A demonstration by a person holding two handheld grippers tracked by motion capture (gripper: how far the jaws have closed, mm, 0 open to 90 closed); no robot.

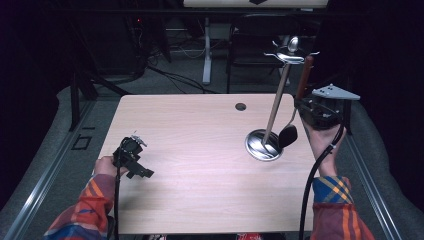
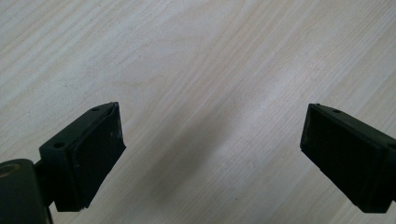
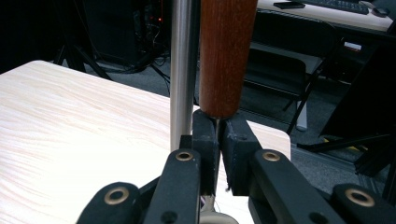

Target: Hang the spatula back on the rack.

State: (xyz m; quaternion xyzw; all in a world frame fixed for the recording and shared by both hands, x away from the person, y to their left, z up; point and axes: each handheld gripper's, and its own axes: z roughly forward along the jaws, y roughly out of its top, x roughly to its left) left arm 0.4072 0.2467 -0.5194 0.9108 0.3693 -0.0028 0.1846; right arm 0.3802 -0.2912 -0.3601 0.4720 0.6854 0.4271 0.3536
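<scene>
Two claws | left claw [image 2: 210, 154] released wide over table [image 2: 187, 56] | right claw [image 3: 218, 144] clenched on ladle [image 3: 226, 56]

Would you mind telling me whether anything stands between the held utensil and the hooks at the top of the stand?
Nothing visible does. The right hand-held gripper holds the utensil upright beside the stand, its wooden handle near the hooks.

Both sleeves [image 1: 87, 205] are plaid, orange-red with blue and yellow stripes. The left tool [image 1: 131, 156] is all black, flat rectangular pads [image 2: 98, 149] on its jaws. The right tool [image 1: 320, 112] is black with brass rivets [image 3: 184, 156], a grey three-cornered plate [image 1: 334, 92] on top and a black cable [image 1: 312, 182] trailing behind it.
</scene>
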